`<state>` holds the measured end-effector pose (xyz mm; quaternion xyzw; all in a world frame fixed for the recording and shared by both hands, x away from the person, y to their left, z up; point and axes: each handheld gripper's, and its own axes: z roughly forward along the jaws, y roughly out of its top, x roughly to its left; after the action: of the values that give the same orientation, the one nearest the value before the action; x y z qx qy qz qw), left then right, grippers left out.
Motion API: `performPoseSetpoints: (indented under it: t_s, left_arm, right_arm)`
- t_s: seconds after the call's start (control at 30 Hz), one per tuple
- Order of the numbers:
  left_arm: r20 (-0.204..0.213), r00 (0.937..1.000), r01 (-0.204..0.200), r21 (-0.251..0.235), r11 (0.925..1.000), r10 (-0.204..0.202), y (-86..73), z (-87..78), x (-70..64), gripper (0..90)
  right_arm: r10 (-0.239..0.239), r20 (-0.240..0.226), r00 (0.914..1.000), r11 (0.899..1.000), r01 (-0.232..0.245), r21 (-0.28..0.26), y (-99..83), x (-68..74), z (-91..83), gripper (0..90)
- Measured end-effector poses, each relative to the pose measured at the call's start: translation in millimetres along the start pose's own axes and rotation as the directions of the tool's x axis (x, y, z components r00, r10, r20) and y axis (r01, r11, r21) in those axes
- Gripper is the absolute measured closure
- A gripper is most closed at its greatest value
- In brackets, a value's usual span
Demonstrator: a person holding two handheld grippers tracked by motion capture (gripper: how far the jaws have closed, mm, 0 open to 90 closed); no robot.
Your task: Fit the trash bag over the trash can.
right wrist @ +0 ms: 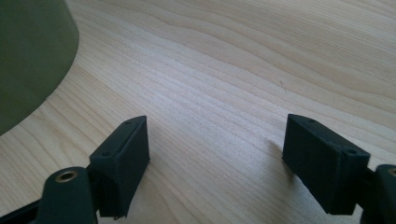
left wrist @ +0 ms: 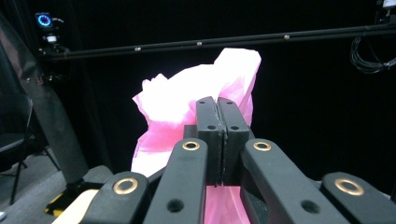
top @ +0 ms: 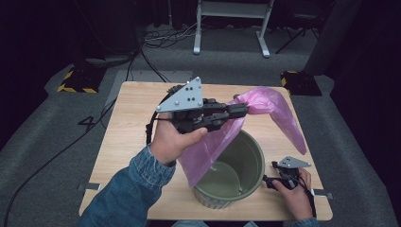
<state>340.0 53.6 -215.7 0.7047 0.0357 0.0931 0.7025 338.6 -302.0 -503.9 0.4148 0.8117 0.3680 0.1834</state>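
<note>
A pink plastic bag [top: 265, 106] hangs over an olive-green bin [top: 253, 163] near the table's front. My left gripper [top: 242, 109] is held up above the bin and is shut on the bag's upper edge; the bag [left wrist: 187, 107] bunches around the closed jaws of the left gripper [left wrist: 222, 109]. One part of the bag drapes down into the bin, another trails to the right. My right gripper [top: 270, 182] rests low on the table to the right of the bin, open, with bare wood between its fingers [right wrist: 123, 149]. The bin wall [right wrist: 28, 56] curves at the left of the right gripper view.
The wooden table [top: 137, 123] has bare room at its left and back. A white metal frame [top: 231, 23] and cables [top: 161, 40] stand on the grey floor beyond it. Yellow-black striped blocks [top: 75, 80] sit at the far corners.
</note>
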Motion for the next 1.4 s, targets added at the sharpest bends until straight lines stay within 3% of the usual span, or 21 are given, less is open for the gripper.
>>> performPoseSetpoints:
  t_s: [0.2, 0.37, 0.43, 0.47, 0.5, 0.57, 0.6, 0.63, 0.67, 0.7, 0.8, 0.97, 1.0, 1.1, 1.2, 1.23, 1.3, 1.33, 1.37, 1.4]
  left_arm:
    - [0.022, 0.9998, -0.003, -0.026, 0.9997, 0.003, -3.3, 15.1, 0.6, 89.3]
    - [0.024, 0.9997, 0.006, 0.002, 1.0, -0.006, -17.5, 25.1, 2.4, 89.2]
    - [0.02, 0.9998, 0.004, 0.014, 0.9999, -0.004, -22.7, 25.9, 4.7, 89.2]
    - [0.016, 0.9999, 0.005, 0.014, 0.9999, -0.006, -25.4, 26.0, 6.0, 89.2]
    - [0.012, 0.9999, 0.012, 0.014, 0.9998, -0.012, -28.2, 26.0, 7.1, 89.2]
    - [0.005, 0.9999, 0.015, 0.012, 0.9998, -0.016, -33.3, 26.0, 9.9, 89.2]
    - [0.004, 0.9998, 0.021, 0.013, 0.9997, -0.021, -35.7, 26.3, 10.8, 89.2]
    - [0.004, 0.9998, 0.017, 0.011, 0.9998, -0.017, -37.8, 26.8, 11.5, 89.2]
    - [0.006, 1.0, 0.003, 0.015, 0.9999, -0.003, -41.4, 27.7, 11.4, 89.2]
    - [0.006, 1.0, 0.003, 0.015, 0.9999, -0.003, -41.4, 27.7, 11.4, 89.2]
    - [0.015, 0.9998, -0.013, -0.003, 0.9999, 0.013, -43.6, 28.4, 9.2, 89.1]
    - [0.041, 0.9982, -0.043, -0.039, 0.9983, 0.045, -39.2, 30.1, 5.5, 88.8]
    - [0.048, 0.9975, -0.05, -0.051, 0.9974, 0.053, -37.3, 32.2, 3.7, 88.7]
    - [0.052, 0.9972, -0.052, -0.04, 0.9978, 0.054, -38.3, 35.8, 2.0, 88.3]
    - [0.041, 0.9961, -0.081, 0.055, 0.9952, 0.079, -50.6, 34.7, -0.8, 87.3]
    - [0.041, 0.9961, -0.081, 0.055, 0.9952, 0.079, -50.6, 34.7, -0.8, 87.0]
    - [0.036, 0.9967, -0.074, 0.071, 0.9947, 0.072, -56.9, 29.4, -1.5, 86.9]
    - [0.033, 0.9973, -0.069, 0.075, 0.9948, 0.066, -59.4, 27.0, -2.0, 86.8]
    - [0.033, 0.9974, -0.067, 0.079, 0.9946, 0.064, -61.4, 25.3, -2.5, 86.8]
    - [0.036, 0.9977, -0.06, 0.085, 0.9946, 0.057, -63.6, 24.1, -3.2, 86.5]
  right_arm:
    - [-0.001, -0.001, 1.0, 1.0, 0.001, -0.001, -0.2, -0.3, -0.1, 23.0]
    - [0.0, 0.006, 1.0, 1.0, 0.0, -0.003, -0.6, -0.6, -1.1, 27.0]
    - [0.015, -0.002, 0.9999, 0.999, -0.015, -0.034, -1.0, -1.2, -3.8, 30.3]
    - [0.036, -0.022, 0.9991, 0.996, -0.038, -0.086, 3.2, -1.0, -11.3, 32.0]
    - [0.036, -0.022, 0.9991, 0.996, -0.038, -0.086, 3.2, -1.0, -11.3, 32.0]
    - [0.044, -0.039, 0.9983, 0.986, -0.05, -0.157, 11.9, 1.0, -22.6, 33.5]
    - [0.047, -0.056, 0.9973, 0.971, -0.059, -0.233, 22.2, 5.1, -34.8, 36.8]
    - [0.047, -0.056, 0.9973, 0.971, -0.059, -0.233, 22.2, 5.1, -34.8, 36.8]
    - [0.046, -0.069, 0.9965, 0.951, -0.065, -0.302, 31.7, 7.5, -44.7, 37.4]
    - [0.046, -0.069, 0.9965, 0.951, -0.065, -0.302, 31.7, 7.5, -44.7, 37.4]
    - [0.055, -0.069, 0.9961, 0.924, -0.077, -0.375, 43.4, 5.9, -57.2, 38.2]
    - [0.088, -0.055, 0.9946, 0.899, -0.103, -0.425, 56.8, -4.2, -75.4, 38.3]
    - [0.091, -0.044, 0.9949, 0.891, -0.101, -0.443, 61.4, -7.2, -83.5, 38.3]
    - [0.091, -0.04, 0.9951, 0.884, -0.099, -0.457, 65.3, -9.5, -90.4, 38.3]
    - [0.114, -0.041, 0.9926, 0.884, -0.12, -0.452, 69.9, -8.9, -101.8, 38.3]
    - [0.114, -0.041, 0.9926, 0.884, -0.12, -0.452, 69.9, -8.9, -101.8, 38.3]
    - [0.095, -0.026, 0.9952, 0.878, -0.096, -0.468, 72.3, -9.9, -104.1, 38.3]
    - [0.084, -0.017, 0.9963, 0.882, -0.082, -0.465, 73.8, -9.5, -105.1, 38.1]
    - [0.05, 0.005, 0.9988, 0.887, -0.042, -0.461, 76.0, -9.8, -105.5, 38.1]
    - [0.014, 0.017, 0.9998, 0.885, -0.004, -0.465, 79.1, -9.5, -105.5, 38.0]
